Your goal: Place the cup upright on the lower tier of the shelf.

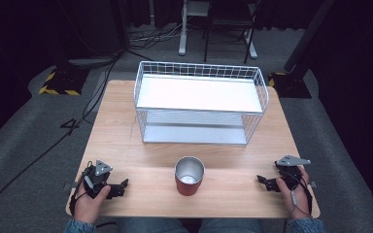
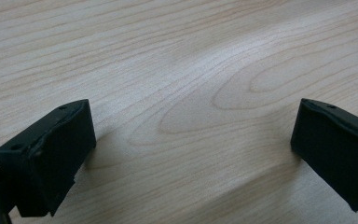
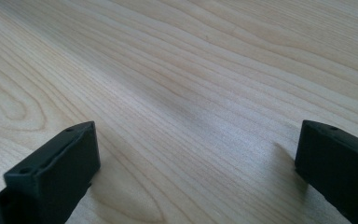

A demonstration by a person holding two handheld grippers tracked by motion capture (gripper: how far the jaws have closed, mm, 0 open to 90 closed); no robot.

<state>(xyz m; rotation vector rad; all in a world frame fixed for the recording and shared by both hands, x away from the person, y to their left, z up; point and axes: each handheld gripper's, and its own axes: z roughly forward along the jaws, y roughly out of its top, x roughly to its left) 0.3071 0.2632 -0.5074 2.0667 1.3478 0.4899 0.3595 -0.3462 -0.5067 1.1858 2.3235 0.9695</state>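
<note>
Both tools, the left tool [image 1: 121, 187] and the right tool [image 1: 262, 181], rest wide open and empty on the wooden surface [image 1: 233, 194], flanking a red cup [image 1: 189, 176] set within reach before a wire rack [image 1: 200, 103].

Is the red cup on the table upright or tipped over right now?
Upright. The red cup stands on its base on the table, its round metal mouth facing up between the two grippers.

Left gripper view. The left gripper [image 2: 193, 154] hangs low over the wooden table [image 2: 177, 70], its two black jaws rising from the bottom corners and standing wide apart with bare wood grain between them. Each jaw casts a soft shadow on the table surface just beside it.
</note>
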